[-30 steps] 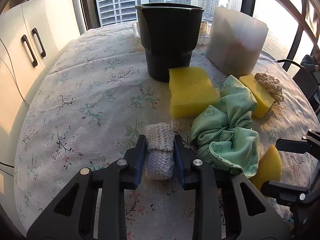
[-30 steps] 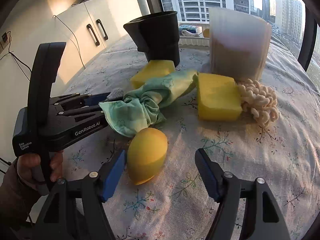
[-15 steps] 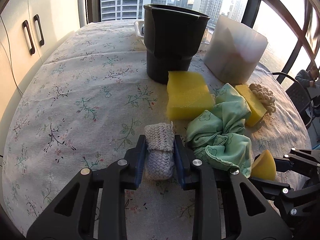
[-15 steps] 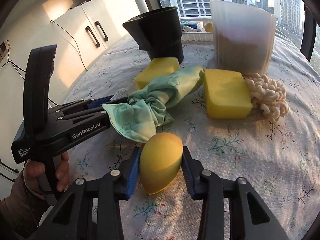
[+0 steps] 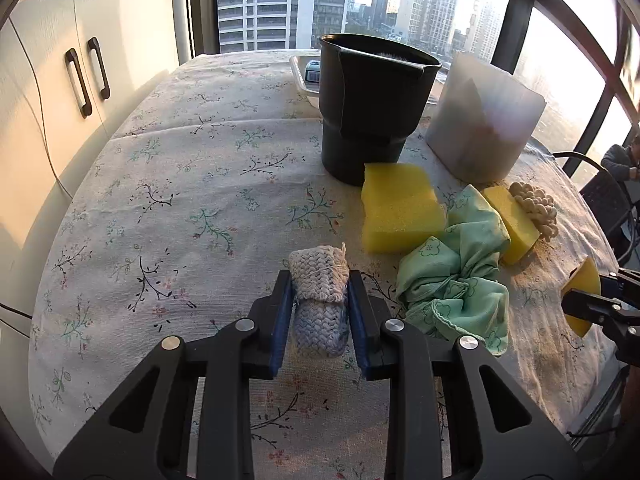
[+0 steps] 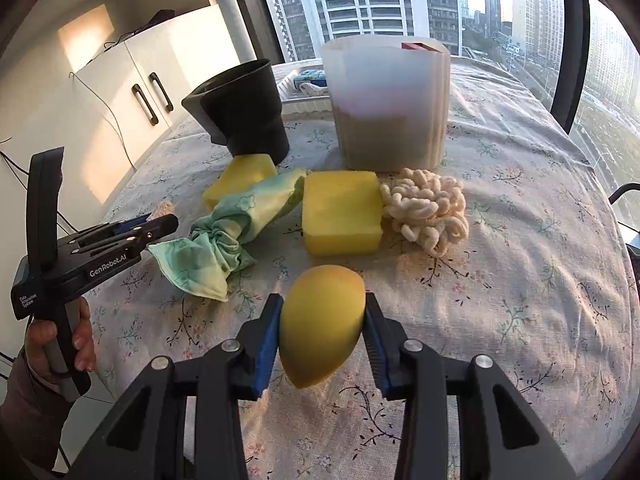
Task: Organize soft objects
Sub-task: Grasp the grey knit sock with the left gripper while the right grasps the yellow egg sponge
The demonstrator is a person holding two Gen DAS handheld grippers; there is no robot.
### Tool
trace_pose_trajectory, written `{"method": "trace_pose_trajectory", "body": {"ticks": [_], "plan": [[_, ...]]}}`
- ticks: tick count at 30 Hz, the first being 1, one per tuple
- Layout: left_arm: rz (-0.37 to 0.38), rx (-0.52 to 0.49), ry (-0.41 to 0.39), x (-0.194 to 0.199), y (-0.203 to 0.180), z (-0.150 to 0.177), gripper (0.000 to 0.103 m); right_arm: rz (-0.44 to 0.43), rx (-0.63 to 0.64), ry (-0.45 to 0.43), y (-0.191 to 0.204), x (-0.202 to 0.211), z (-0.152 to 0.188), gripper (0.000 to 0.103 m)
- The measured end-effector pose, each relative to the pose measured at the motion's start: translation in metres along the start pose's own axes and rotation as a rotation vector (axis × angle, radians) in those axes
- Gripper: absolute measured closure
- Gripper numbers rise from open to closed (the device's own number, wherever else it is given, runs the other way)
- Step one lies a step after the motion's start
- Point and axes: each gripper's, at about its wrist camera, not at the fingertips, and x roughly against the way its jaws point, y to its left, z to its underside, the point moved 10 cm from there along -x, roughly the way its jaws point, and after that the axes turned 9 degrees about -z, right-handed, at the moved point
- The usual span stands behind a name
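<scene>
From the left wrist, the left tool is clamped on a knitted cloth roll above the counter, beside a green cloth. From the right wrist, the right tool grips a yellow egg-shaped sponge, held near a yellow block sponge.

"GenRobot.AI" on left claw.

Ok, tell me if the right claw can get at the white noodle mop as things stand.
Probably not yet: the right claw is shut on the egg sponge. The path to the mop looks free.
</scene>
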Motion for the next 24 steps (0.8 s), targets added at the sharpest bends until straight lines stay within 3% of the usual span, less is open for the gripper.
{"method": "trace_pose_trajectory", "body": {"ticks": [12,24], "plan": [[-0.094,0.038,-0.018,-0.009,0.038,-0.028,0.078,0.157,-0.077,-0.052,-0.085,0.026,-0.026,0.061],[-0.190,0.078,-0.012,-0.046,0.087,-0.069,0.078,0.270,-0.103,-0.051,-0.154,0.019,-0.074,0.061]]}}
